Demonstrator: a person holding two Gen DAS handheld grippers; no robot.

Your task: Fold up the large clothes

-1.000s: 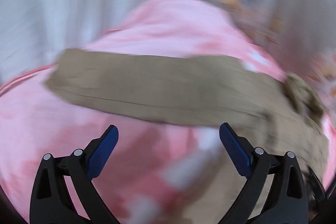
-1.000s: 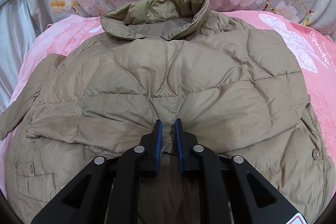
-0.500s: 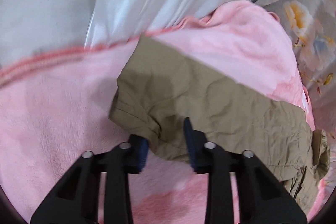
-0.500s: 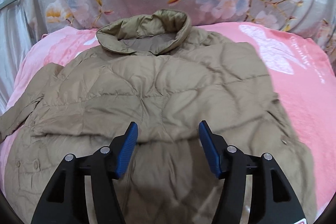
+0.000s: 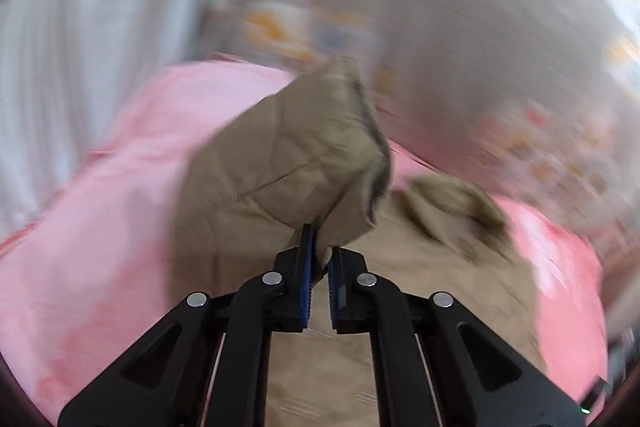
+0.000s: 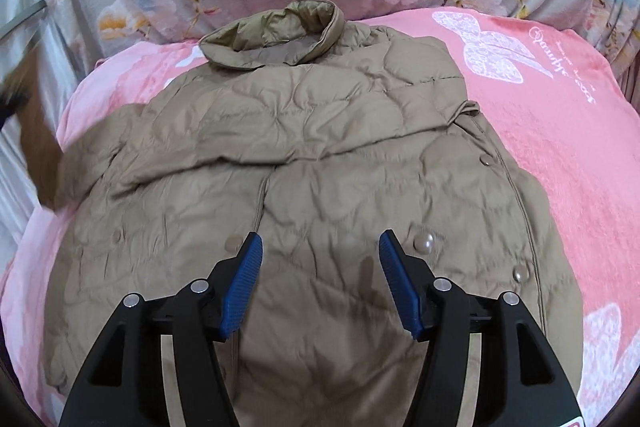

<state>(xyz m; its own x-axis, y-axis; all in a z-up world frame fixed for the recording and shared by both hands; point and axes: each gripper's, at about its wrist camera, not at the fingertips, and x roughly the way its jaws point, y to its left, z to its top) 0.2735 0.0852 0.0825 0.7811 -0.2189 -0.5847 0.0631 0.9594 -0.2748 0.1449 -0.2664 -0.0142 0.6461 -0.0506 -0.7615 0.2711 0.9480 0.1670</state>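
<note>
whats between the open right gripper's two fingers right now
Nothing is gripped: the right gripper hangs open, and only the tan jacket lying beyond shows in the gap, in the right wrist view.

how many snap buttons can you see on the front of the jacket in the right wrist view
5 clear: one by the right edge seam, one beside the right fingers, one lower right, two left, and. A faint one may sit mid-panel; the gripper may hide others.

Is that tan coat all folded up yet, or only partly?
Only partly. One sleeve lies folded across the coat, collar still sticking out, while the left claw holds the other sleeve lifted.
</note>
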